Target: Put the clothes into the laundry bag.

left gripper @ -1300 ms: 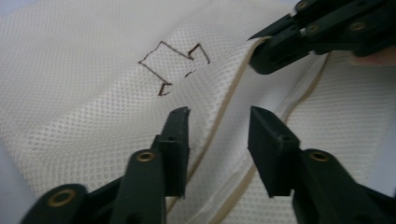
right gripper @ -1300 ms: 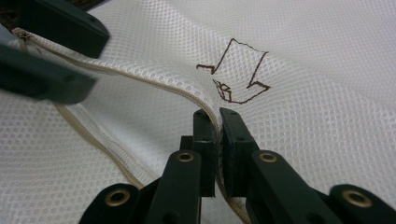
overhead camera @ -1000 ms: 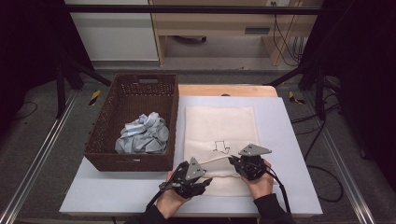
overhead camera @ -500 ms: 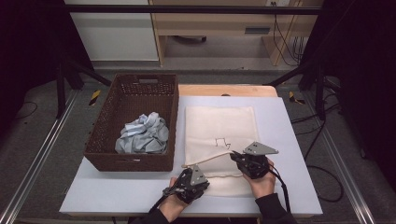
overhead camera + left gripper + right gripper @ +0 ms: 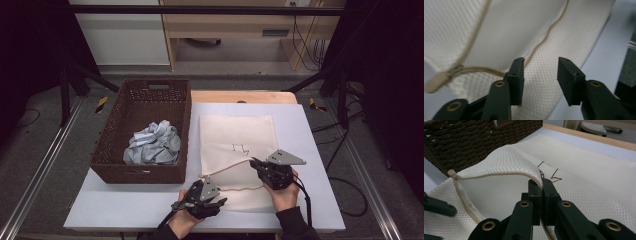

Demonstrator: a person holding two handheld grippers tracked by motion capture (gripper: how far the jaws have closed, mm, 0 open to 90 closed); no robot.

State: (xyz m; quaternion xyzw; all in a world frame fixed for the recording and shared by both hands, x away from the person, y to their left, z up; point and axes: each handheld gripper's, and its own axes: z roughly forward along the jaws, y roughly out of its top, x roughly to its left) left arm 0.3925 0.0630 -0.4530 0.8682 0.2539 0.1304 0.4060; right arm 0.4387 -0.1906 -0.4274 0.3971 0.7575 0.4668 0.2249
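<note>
White tabletop (image 5: 125,210) w/ wicker basket (image 5: 145,135) at left holding crumpled blue cloth (image 5: 152,145); cream mesh bag (image 5: 237,145) flat beside it. Right gripper (image 5: 541,185) fingers clamped on zipper edge (image 5: 499,174), lifting upper layer, prob. to hold mouth open. Left gripper (image 5: 540,72) fingers apart, just been opening, over lower layer, nothing pinched.

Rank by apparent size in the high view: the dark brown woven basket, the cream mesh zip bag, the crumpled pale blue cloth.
1. Dark brown woven basket, largest.
2. Cream mesh zip bag, somewhat smaller in outline.
3. Crumpled pale blue cloth, clearly smallest, lying inside the basket.
</note>
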